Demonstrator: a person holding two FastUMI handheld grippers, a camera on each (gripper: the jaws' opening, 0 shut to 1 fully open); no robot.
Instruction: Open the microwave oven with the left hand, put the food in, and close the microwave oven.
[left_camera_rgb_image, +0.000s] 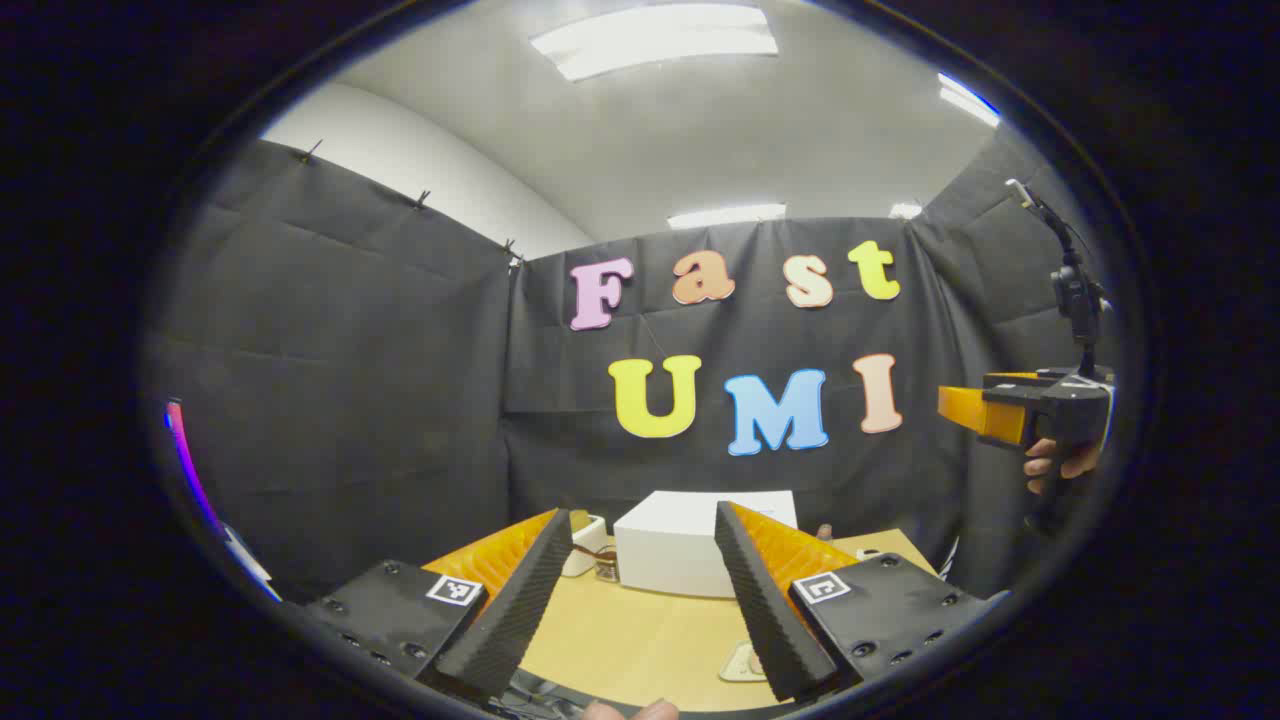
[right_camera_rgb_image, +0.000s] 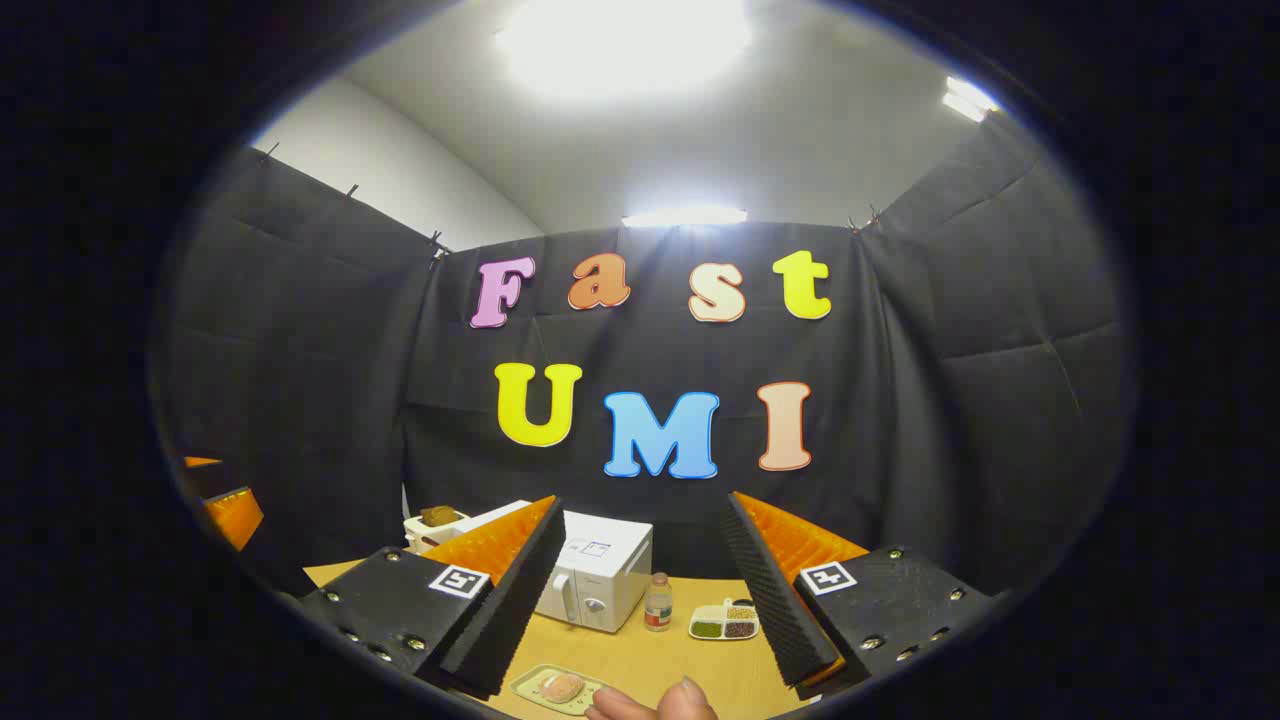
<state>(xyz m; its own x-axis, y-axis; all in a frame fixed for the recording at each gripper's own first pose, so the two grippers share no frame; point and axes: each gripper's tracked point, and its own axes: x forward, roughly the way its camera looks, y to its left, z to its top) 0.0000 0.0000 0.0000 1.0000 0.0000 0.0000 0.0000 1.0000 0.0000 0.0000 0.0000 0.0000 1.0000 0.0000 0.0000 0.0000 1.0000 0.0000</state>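
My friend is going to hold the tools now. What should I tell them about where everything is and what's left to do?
Left tool: open, empty, raised over the table.
Right tool: open, empty, also raised.
Microwave: at the back of the table, door shut.
Food: on a small tray at the near edge, in front of the microwave, not picked up.
A bottle and a divided dish stand right of the microwave; leave them.
Done: nothing yet.
Left: open the door with the left tool, put the food in, shut the door.
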